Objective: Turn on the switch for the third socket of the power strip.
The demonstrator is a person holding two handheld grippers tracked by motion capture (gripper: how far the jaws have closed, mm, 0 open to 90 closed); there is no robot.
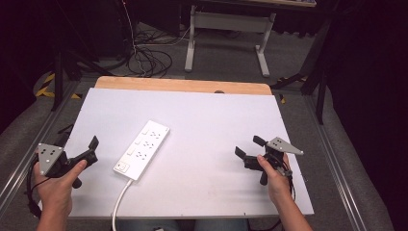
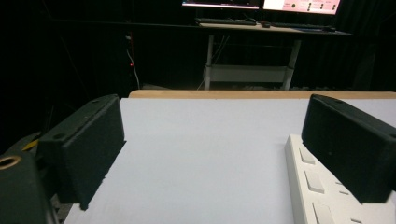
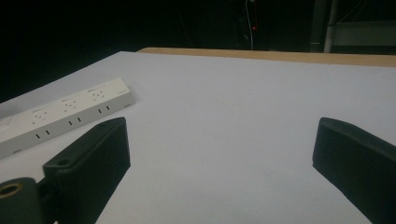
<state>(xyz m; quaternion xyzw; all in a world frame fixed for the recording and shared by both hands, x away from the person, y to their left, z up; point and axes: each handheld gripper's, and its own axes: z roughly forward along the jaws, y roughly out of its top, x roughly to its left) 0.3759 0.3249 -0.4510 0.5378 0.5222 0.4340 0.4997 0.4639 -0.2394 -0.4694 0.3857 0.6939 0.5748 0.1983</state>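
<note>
A white power strip (image 1: 142, 149) lies slantwise on the white surface (image 1: 216, 120), left of the middle, its white cord (image 1: 119, 202) running off the near edge. The left claw (image 1: 91, 150) hovers just beside the strip's near end, jaws spread wide with nothing between them. Well apart on the other side, the right claw (image 1: 248, 147) hangs over bare surface, likewise spread and empty.

Fingers (image 3: 93, 163) spread over bare table (image 3: 233, 107) (power strip (image 3: 65, 116) far left).
</note>
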